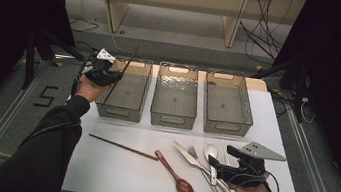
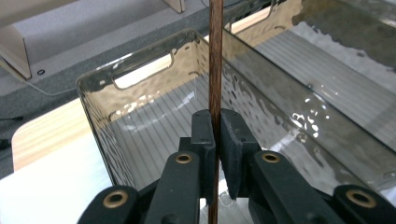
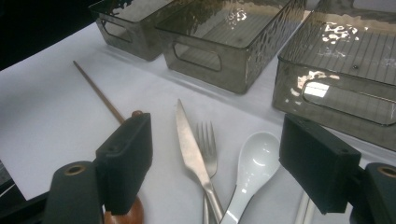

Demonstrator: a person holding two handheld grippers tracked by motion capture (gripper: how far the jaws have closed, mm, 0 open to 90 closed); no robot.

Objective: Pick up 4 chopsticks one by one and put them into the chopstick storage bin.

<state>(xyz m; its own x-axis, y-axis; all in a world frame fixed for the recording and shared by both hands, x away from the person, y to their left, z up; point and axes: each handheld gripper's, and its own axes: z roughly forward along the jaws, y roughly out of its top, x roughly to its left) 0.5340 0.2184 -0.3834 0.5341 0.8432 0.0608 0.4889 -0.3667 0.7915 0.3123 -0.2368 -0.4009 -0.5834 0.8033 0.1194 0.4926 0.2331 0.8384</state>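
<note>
Right gripper [image 1: 215, 169] hovering near table edge, jaws spread wide over knife [image 3: 194, 156], fork [image 3: 208, 144], white spoon [image 3: 252, 172]. Wooden spoon [image 1: 176, 176] and one chopstick [image 1: 123, 147] lying just left on white table [image 1: 112, 173]. Farther back, left gripper [image 2: 217, 140] pinching second chopstick [image 2: 215, 70] upright over leftmost of three clear bins [image 1: 126, 90].

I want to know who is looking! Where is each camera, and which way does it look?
High view: above the table, looking forward and down at three smoky clear plastic bins; both forearms show.
Left gripper view: on the left gripper, facing the leftmost bin.
Right gripper view: on the right gripper, facing a white ceramic spoon.
Shared: the bins.
</note>
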